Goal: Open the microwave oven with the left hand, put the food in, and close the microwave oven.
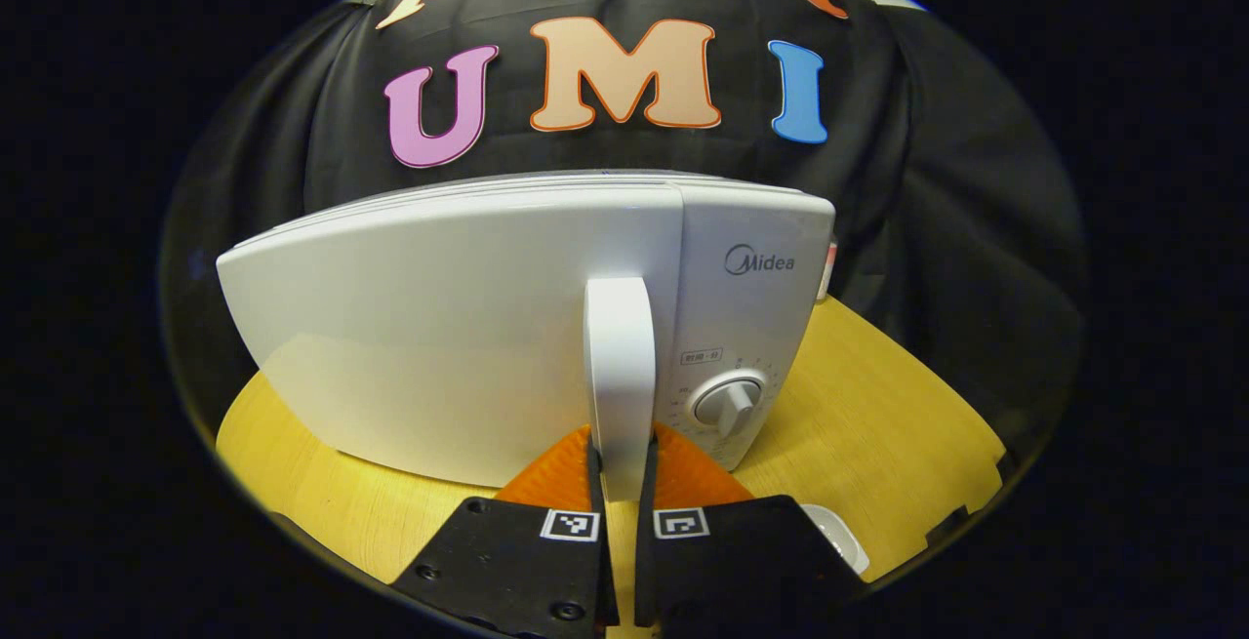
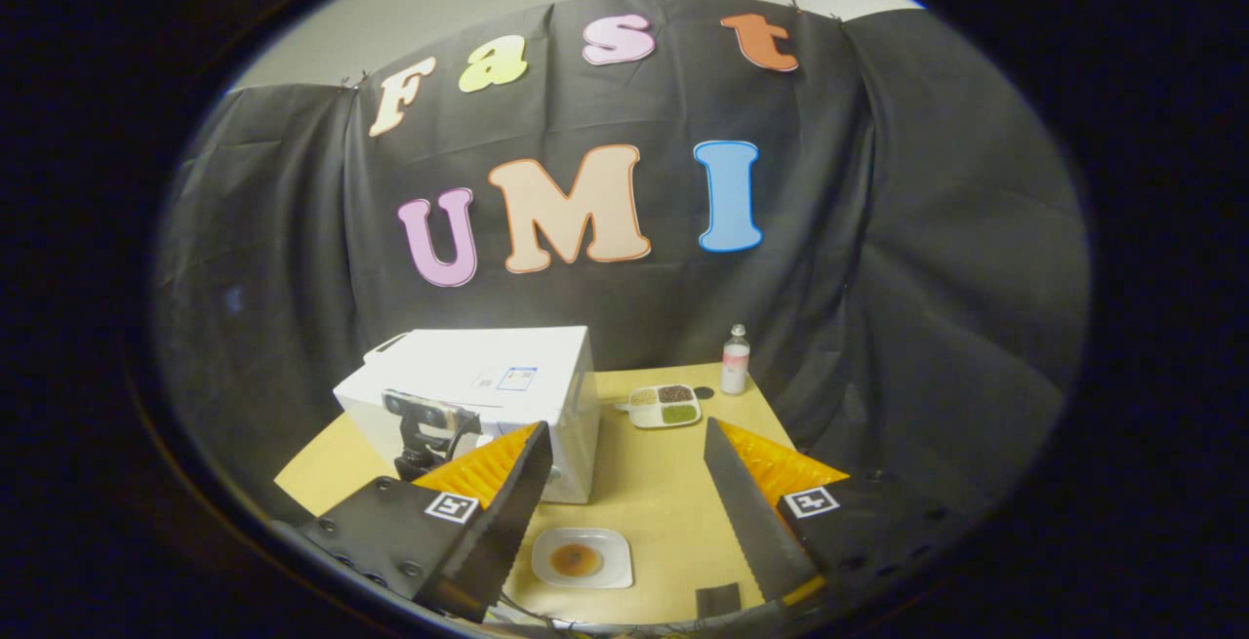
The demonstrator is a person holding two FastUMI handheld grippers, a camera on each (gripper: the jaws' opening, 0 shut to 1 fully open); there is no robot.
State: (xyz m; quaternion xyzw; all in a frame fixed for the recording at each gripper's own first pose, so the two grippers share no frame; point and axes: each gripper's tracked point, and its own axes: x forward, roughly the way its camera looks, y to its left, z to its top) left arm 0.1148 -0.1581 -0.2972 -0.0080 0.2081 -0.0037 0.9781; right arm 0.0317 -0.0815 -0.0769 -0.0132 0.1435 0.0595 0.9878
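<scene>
The white microwave [image 1: 459, 327] stands close in front of me in the left gripper view, and its door looks closed. My left gripper [image 1: 622, 463] is shut on the upright white door handle [image 1: 620, 366], one finger on each side. Farther back and higher, my right gripper [image 2: 626, 429] hangs open with nothing between its fingers. Below it a white plate [image 2: 605, 576] with brown food [image 2: 576, 558] rests near the table's front edge. In the right gripper view the left gripper [image 2: 424, 429] shows at the front of the microwave [image 2: 507, 376].
A control knob [image 1: 730, 403] sits on the panel right of the handle. Behind the microwave's right side are a divided dish of grains [image 2: 664, 406] and a small bottle [image 2: 735, 359]. The yellow wooden table [image 2: 664, 493] ends at the black cloth wall.
</scene>
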